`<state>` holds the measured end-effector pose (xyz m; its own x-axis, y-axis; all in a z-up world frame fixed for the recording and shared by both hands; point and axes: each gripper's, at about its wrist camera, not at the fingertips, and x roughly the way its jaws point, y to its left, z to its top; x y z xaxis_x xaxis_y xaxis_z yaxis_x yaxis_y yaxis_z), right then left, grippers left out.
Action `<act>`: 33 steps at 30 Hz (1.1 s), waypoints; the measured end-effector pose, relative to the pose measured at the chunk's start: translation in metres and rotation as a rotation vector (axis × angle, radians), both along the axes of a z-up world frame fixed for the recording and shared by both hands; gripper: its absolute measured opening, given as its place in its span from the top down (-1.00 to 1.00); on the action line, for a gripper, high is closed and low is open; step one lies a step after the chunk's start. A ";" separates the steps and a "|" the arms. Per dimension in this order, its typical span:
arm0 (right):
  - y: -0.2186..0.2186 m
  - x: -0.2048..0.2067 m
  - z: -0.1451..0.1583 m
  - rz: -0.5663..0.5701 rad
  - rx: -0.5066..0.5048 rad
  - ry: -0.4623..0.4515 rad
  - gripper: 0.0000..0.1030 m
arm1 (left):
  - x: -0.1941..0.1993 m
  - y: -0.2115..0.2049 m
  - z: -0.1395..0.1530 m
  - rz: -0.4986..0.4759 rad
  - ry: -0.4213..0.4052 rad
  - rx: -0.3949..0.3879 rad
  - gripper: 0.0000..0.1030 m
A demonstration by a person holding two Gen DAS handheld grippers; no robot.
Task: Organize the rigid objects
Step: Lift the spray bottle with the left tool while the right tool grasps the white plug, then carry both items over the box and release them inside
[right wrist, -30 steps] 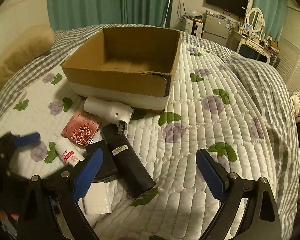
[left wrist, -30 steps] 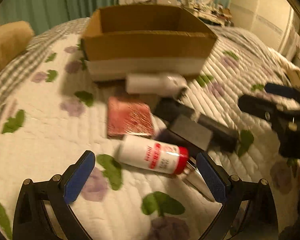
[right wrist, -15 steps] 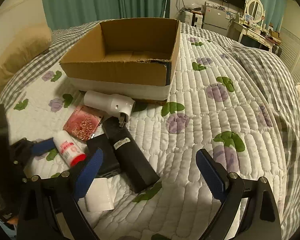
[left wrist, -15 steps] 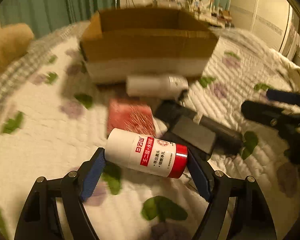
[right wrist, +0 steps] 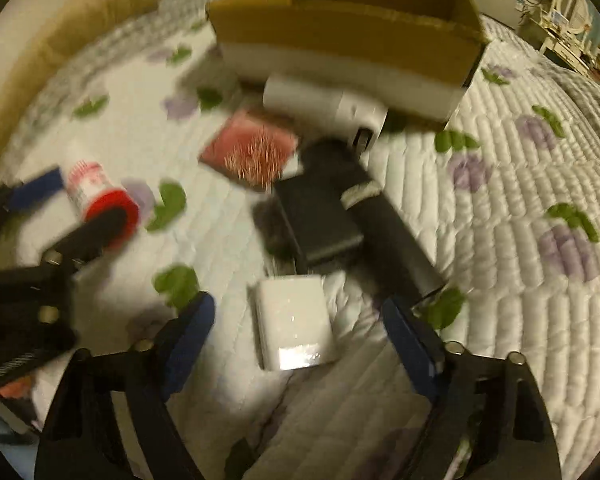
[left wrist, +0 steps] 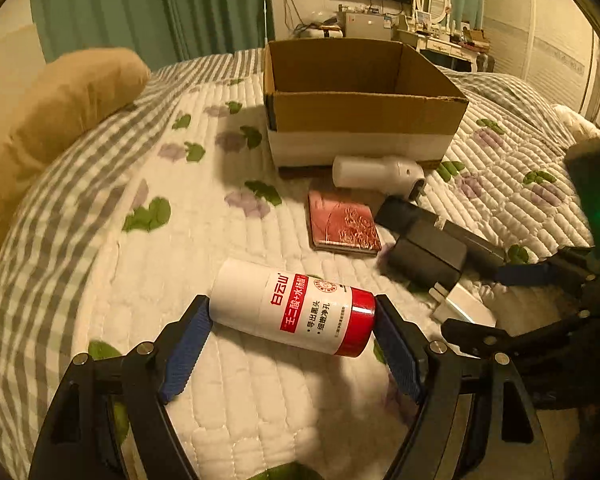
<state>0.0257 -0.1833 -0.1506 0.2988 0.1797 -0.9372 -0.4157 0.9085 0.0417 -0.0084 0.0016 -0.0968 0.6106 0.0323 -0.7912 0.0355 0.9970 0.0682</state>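
Note:
My left gripper (left wrist: 292,332) is shut on a white bottle with a red cap (left wrist: 296,312), held end to end above the quilt; it also shows in the right wrist view (right wrist: 100,196). My right gripper (right wrist: 300,332) is open, low over a small white box (right wrist: 294,326). Beyond it lie a black block (right wrist: 320,220), a long dark cylinder (right wrist: 388,232), a red patterned card case (right wrist: 252,146) and a white cylinder device (right wrist: 324,106). The open cardboard box (left wrist: 360,108) stands behind them.
Everything lies on a quilted bed with leaf prints. A tan pillow (left wrist: 52,120) is at the left. Furniture and a TV stand behind the bed. The right gripper shows at the right edge of the left wrist view (left wrist: 540,300).
My left gripper closed on the white bottle and lifted it off the quilt. My right gripper moved down and forward over the white box.

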 end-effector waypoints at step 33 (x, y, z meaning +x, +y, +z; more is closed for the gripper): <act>-0.009 0.054 0.192 0.069 0.103 -0.464 0.21 | 0.082 -0.004 0.120 -0.057 -0.229 -0.077 -0.57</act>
